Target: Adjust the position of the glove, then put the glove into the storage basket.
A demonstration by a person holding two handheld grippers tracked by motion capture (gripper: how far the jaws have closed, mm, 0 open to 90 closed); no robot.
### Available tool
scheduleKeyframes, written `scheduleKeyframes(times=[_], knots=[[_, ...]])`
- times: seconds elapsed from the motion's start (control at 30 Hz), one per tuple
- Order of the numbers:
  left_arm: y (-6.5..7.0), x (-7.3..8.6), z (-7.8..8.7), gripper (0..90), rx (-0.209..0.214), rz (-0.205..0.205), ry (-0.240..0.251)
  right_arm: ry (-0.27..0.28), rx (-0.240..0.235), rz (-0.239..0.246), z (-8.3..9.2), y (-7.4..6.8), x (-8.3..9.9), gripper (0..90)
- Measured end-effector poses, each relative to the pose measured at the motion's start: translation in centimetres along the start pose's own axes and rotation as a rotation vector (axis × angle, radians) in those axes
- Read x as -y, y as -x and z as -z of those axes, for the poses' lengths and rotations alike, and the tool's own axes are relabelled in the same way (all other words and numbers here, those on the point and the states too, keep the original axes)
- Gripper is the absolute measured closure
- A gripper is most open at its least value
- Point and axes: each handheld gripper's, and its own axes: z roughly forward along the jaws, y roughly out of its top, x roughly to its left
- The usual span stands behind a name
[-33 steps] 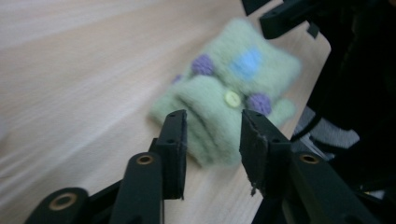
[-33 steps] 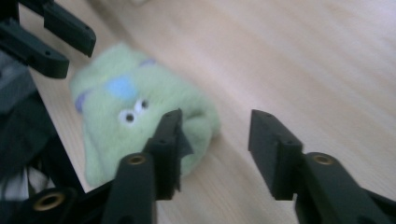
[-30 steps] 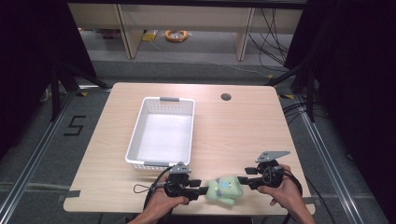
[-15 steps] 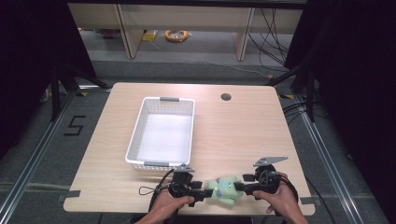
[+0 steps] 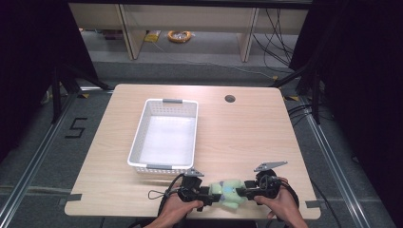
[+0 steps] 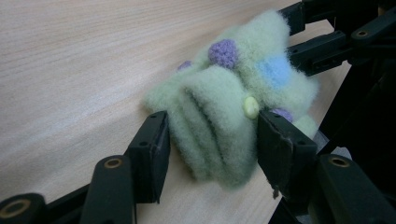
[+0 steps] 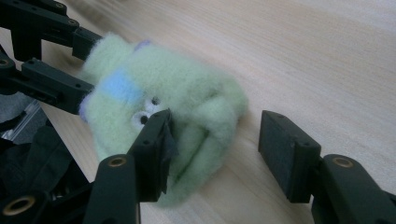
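A fluffy light-green plush toy (image 5: 228, 191) with purple dots and a blue patch lies on the wooden table (image 5: 261, 142) near its front edge. My left gripper (image 5: 209, 194) comes at it from the left and my right gripper (image 5: 244, 192) from the right. In the left gripper view both pads of the left gripper (image 6: 215, 126) press one end of the toy (image 6: 224, 107); its jaws have just been closing. In the right gripper view the right gripper (image 7: 217, 126) straddles the toy's (image 7: 163, 107) other end. One pad touches the fluff, the other stands apart; these jaws have also just been closing.
A white plastic basket (image 5: 142, 128) stands empty behind the toy, left of the table's middle. A round cable hole (image 5: 230, 99) sits near the far edge. The table's front edge runs just below both hands. Shelving and cables lie on the floor beyond.
Both hands have sunk towards the table and drawn in on the toy from either side. The toy has stayed where it was.
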Motion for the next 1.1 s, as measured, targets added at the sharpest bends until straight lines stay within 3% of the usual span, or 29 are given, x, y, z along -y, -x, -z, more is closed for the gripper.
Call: scheduleKeyframes(times=[0.13, 0.2, 0.37, 0.5, 0.53, 0.57, 0.6, 0.63, 0.83, 0.87, 0.9, 0.93, 0.97, 1.03, 1.1], knots=[[0.0, 0.0, -0.1, 49.8, 0.005, -0.009, -0.007, -0.024, -0.033, 0.002, 0.0, 0.4, 0.0, 49.2], [0.0, 0.0, -0.1, 52.5, 0.011, -0.019, -0.013, 0.003, -0.027, -0.003, -0.2, 0.3, 0.2, 51.1], [-0.2, 0.0, -0.1, 58.0, 0.021, -0.026, -0.010, 0.001, -0.064, -0.015, -0.4, 0.5, 0.2, 53.8], [-0.2, -0.1, -0.2, 61.3, 0.023, -0.037, -0.005, 0.009, -0.098, -0.029, -0.7, 0.7, 0.4, 55.2], [-0.2, -0.1, -0.2, 62.3, 0.023, -0.037, -0.005, 0.005, -0.095, -0.060, -0.7, 0.4, 0.5, 56.7], [-0.2, -0.1, -0.1, 62.3, 0.026, -0.040, -0.007, 0.005, -0.095, -0.060, -0.7, 0.4, 0.5, 56.7], [-0.2, -0.1, -0.1, 63.5, 0.025, -0.037, -0.008, 0.010, -0.102, -0.025, -0.8, 0.6, 0.5, 60.2], [-0.3, -0.1, -0.1, 66.0, 0.037, -0.039, -0.008, 0.010, -0.145, -0.034, -1.1, 0.6, 0.6, 63.2], [-0.3, 0.0, 0.2, 69.7, 0.026, -0.058, -0.005, 0.018, -0.176, -0.044, -1.2, 0.8, 0.8, 69.8], [-0.4, 0.0, 0.2, 70.2, 0.047, -0.063, -0.006, 0.026, -0.162, -0.039, -1.2, 0.8, 0.8, 71.4], [-0.4, -0.1, 0.2, 70.7, 0.049, -0.066, -0.005, 0.010, -0.194, -0.074, -1.1, 0.4, 0.8, 73.1], [-0.4, -0.1, 0.2, 71.1, 0.049, -0.066, -0.005, 0.011, -0.191, -0.061, -1.1, 0.4, 0.7, 74.2], [-0.4, -0.1, 0.3, 71.7, 0.043, -0.069, -0.001, 0.025, -0.176, -0.016, -1.1, 0.6, 0.7, 75.4], [-0.4, -0.1, 0.5, 72.4, 0.052, -0.079, -0.006, 0.021, -0.182, -0.043, -0.9, 0.5, 0.7, 77.3], [-0.3, -0.1, 0.6, 73.1, 0.050, -0.086, -0.005, 0.045, -0.186, -0.005, -0.9, 0.6, 0.7, 78.2]])
